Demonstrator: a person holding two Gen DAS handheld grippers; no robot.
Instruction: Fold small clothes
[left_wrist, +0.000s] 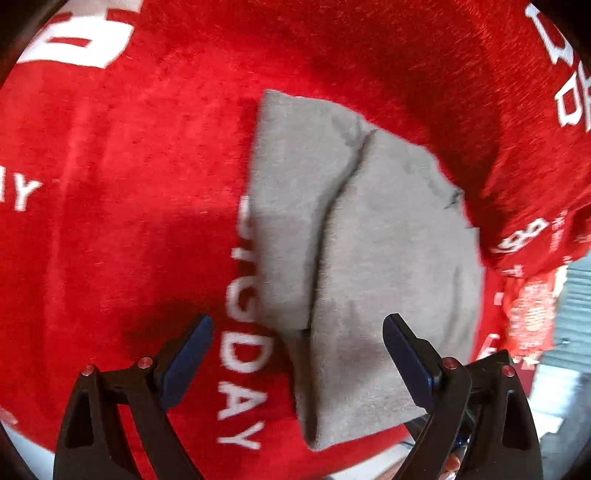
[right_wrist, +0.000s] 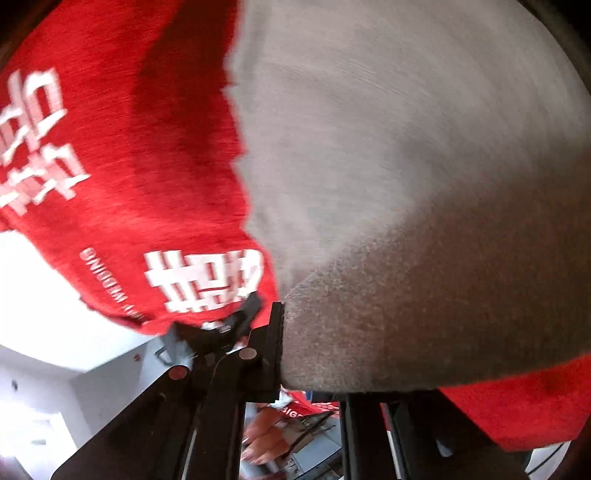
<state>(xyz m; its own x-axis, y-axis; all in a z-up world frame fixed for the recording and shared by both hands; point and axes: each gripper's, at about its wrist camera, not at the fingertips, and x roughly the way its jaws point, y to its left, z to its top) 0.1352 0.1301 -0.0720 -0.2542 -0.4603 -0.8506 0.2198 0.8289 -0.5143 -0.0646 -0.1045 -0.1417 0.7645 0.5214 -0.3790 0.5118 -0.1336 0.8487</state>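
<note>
Grey folded garment (left_wrist: 369, 258) lies on the red printed cloth (left_wrist: 129, 184), partly covering its white lettering, my left tongs (left_wrist: 297, 354) spread wide above its near end, while my right tongs (right_wrist: 271, 314), blurred and half hidden, look clenched on its edge.

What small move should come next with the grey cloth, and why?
Probably lower the left gripper onto the near end of the grey cloth and close. Its jaws stand open above the cloth, which lies half folded on the red cover, holding nothing.
</note>
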